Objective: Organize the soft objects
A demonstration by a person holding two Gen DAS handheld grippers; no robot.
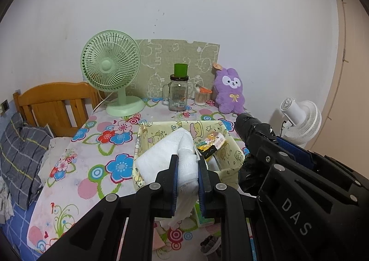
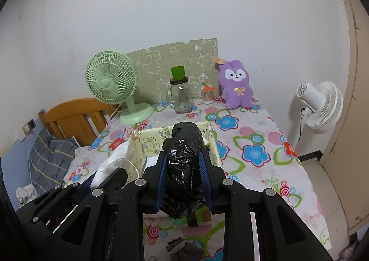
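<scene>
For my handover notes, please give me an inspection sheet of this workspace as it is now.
Surface: table under a floral cloth.
Job's things: yellow fabric box; white roll; black bag roll; small printed packet in the box.
Clutter: green fan, glass jar, swab pot, purple plush.
Grippers: left gripper shut on the white roll; right gripper shut on the black bag roll.
Cables: fan cords, both off the work area.
Surroundings: bed, white fan.

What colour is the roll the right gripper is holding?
Black: the crinkled plastic-bag roll in the right gripper shows best in the right wrist view.
</scene>
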